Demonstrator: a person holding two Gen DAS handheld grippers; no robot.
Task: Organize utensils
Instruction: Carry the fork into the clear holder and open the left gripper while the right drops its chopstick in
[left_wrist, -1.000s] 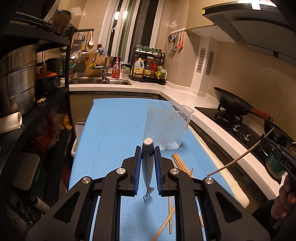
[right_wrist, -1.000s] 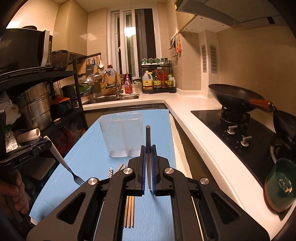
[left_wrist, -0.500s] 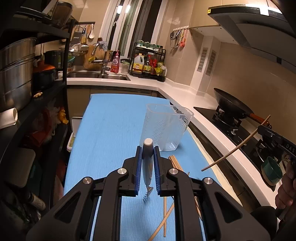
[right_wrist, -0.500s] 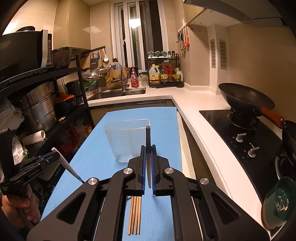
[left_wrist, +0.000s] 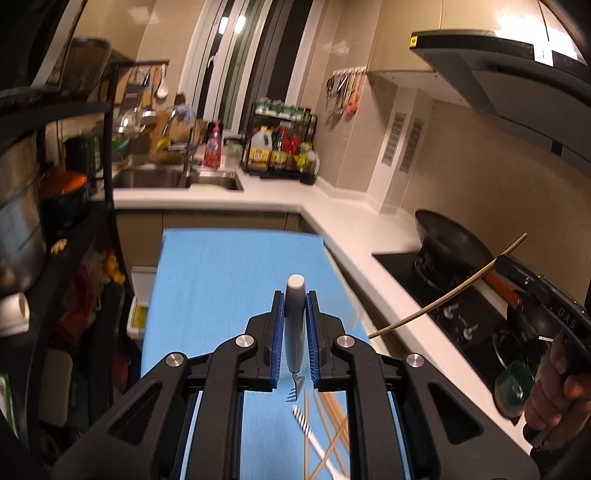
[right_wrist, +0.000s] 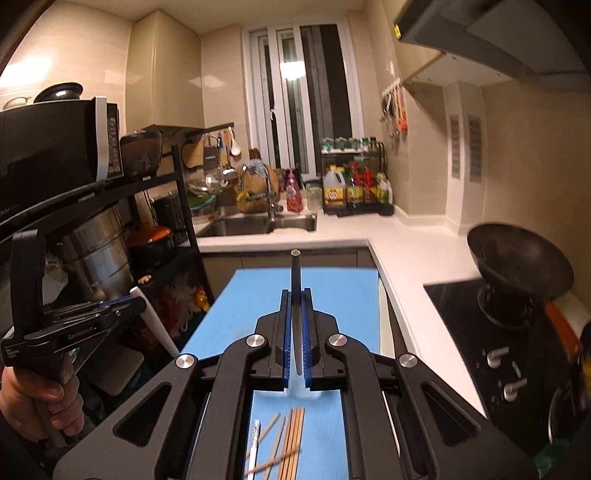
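Slippage is the main risk: the left gripper (left_wrist: 295, 343) pinches a fork (left_wrist: 294, 332) by its handle, the right gripper (right_wrist: 295, 332) a thin chopstick (right_wrist: 295, 280), both above the blue mat (left_wrist: 221, 280). Either could tilt or drop among the chopsticks (right_wrist: 291, 439) there.

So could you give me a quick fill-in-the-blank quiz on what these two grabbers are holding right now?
1. The left gripper is shut on a white-handled metal ____.
2. The right gripper is shut on one slim wooden ____.
3. More loose wooden chopsticks lie on the ____ mat.

Missing words: fork; chopstick; blue
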